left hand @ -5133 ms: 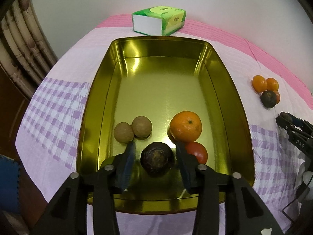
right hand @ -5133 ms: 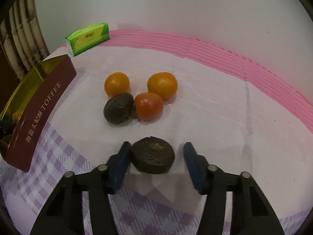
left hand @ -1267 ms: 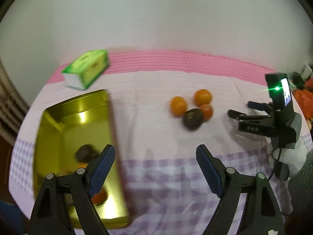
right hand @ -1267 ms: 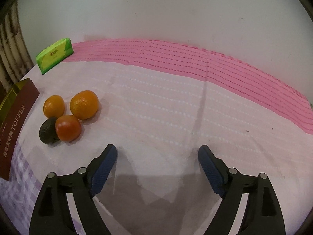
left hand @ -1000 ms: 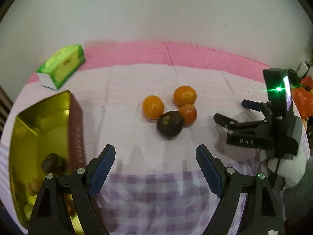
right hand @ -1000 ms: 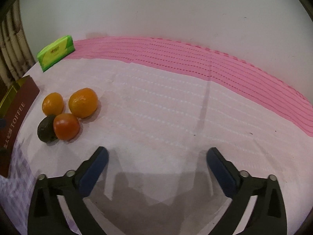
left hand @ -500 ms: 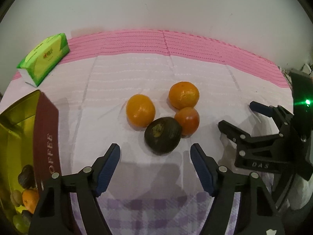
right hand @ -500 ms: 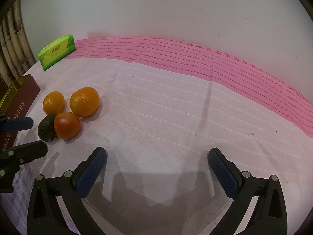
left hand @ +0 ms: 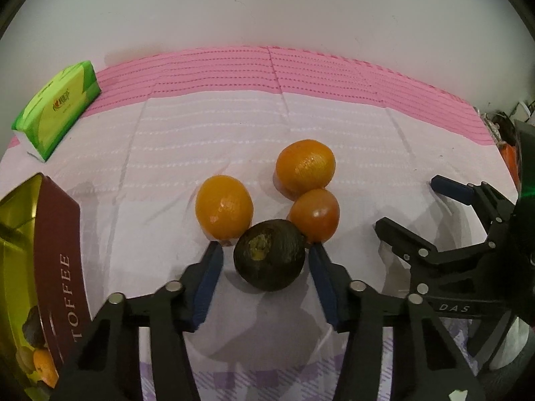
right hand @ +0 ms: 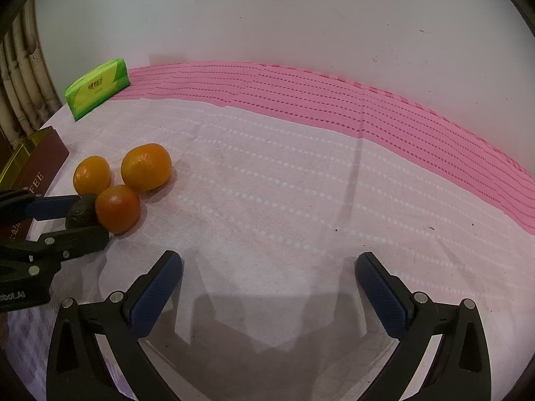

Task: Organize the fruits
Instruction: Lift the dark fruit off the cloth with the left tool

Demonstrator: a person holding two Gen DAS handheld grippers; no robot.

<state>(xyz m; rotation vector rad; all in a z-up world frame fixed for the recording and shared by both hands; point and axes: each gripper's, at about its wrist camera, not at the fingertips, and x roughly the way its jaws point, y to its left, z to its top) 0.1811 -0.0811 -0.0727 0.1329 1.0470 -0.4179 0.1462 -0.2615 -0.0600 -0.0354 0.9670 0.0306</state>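
A dark round fruit (left hand: 269, 254) lies on the cloth between the fingers of my left gripper (left hand: 265, 250), which is open with a small gap on each side. Touching it are a small orange (left hand: 224, 206), a reddish-orange fruit (left hand: 314, 214) and a larger orange (left hand: 305, 168). The right wrist view shows the same cluster at its left: the dark fruit (right hand: 80, 214), the reddish fruit (right hand: 117, 208) and the two oranges (right hand: 146, 167). My right gripper (right hand: 269, 284) is wide open and empty over bare cloth. The gold TOFFEE tin (left hand: 50, 267) holds several fruits.
A green tissue pack (left hand: 57, 104) stands at the back left by the wall. The tablecloth (right hand: 301, 183) is pale pink with a darker pink band at the back. The right gripper's body (left hand: 468, 267) sits to the right of the fruit cluster.
My left gripper moved from the tin to the fruit cluster and narrowed around the dark fruit. My right gripper let go of its dark fruit, opened wide and stayed to the right.
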